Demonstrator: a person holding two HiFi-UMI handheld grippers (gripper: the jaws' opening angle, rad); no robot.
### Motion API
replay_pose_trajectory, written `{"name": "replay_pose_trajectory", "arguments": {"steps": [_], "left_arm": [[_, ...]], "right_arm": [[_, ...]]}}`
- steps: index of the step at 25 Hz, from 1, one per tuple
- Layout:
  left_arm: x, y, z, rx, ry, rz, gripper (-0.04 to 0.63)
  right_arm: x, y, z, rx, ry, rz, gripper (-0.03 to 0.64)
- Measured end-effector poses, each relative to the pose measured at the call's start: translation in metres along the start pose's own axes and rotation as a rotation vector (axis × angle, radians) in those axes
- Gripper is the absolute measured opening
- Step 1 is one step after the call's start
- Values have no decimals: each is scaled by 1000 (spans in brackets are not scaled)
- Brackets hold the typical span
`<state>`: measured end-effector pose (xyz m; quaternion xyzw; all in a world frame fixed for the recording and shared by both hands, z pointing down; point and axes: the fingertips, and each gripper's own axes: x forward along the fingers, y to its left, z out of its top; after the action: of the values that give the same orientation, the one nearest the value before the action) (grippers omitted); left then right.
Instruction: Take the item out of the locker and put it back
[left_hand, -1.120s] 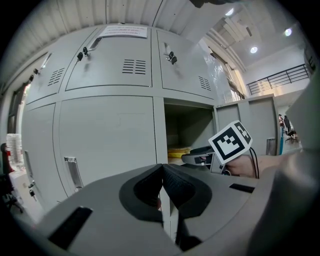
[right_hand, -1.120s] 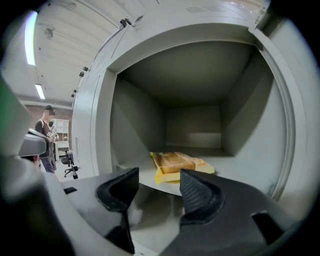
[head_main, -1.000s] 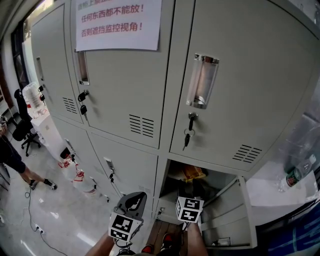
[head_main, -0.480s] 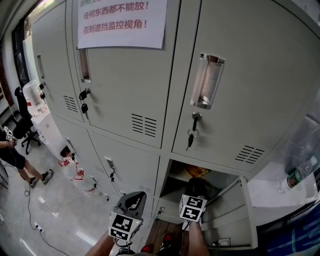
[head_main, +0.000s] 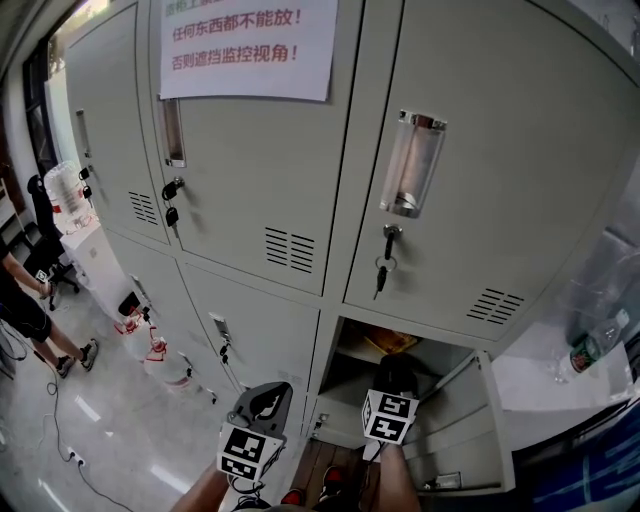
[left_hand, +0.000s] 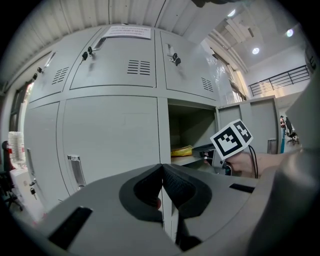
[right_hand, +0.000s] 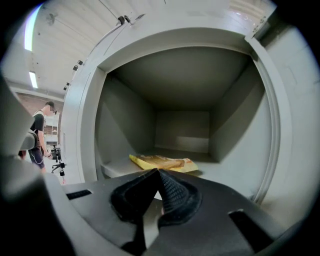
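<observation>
The lower locker (head_main: 350, 350) stands open, its door (head_main: 455, 425) swung out to the right. A flat yellow packet (right_hand: 162, 162) lies on the compartment floor (right_hand: 225, 172); it also shows as the packet (head_main: 390, 343) and the packet (left_hand: 181, 150). My right gripper (right_hand: 159, 172) is shut at the compartment's mouth. Its tips stop short of the packet and nothing is between them. In the head view the right gripper (head_main: 392, 375) sits before the opening. My left gripper (left_hand: 161, 170) is shut and empty, held left of the opening in front of a closed door (left_hand: 110, 135); the left gripper (head_main: 265, 400).
Closed grey lockers fill the wall, with keys (head_main: 383, 268) hanging in the locks and a paper notice (head_main: 245, 45) above. A water bottle (head_main: 590, 350) sits at the right. A person (head_main: 25, 310) and water jugs (head_main: 65, 195) are at the far left.
The right gripper's jaws have come together in front of the open locker. The packet has stayed inside, and the left gripper has kept still.
</observation>
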<state>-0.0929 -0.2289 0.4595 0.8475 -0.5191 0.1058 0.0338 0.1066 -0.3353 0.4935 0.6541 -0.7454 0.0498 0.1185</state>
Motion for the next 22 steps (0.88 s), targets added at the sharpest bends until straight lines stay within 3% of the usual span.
{"name": "replay_pose_trajectory", "arguments": {"steps": [13, 22], "left_arm": [[-17, -18, 10, 17, -32, -60, 21], [-26, -38, 16, 28, -53, -121, 21]], "right_arm": [[-71, -5, 69, 40, -157, 18, 15], [-137, -5, 82, 21, -217, 16, 15]]}}
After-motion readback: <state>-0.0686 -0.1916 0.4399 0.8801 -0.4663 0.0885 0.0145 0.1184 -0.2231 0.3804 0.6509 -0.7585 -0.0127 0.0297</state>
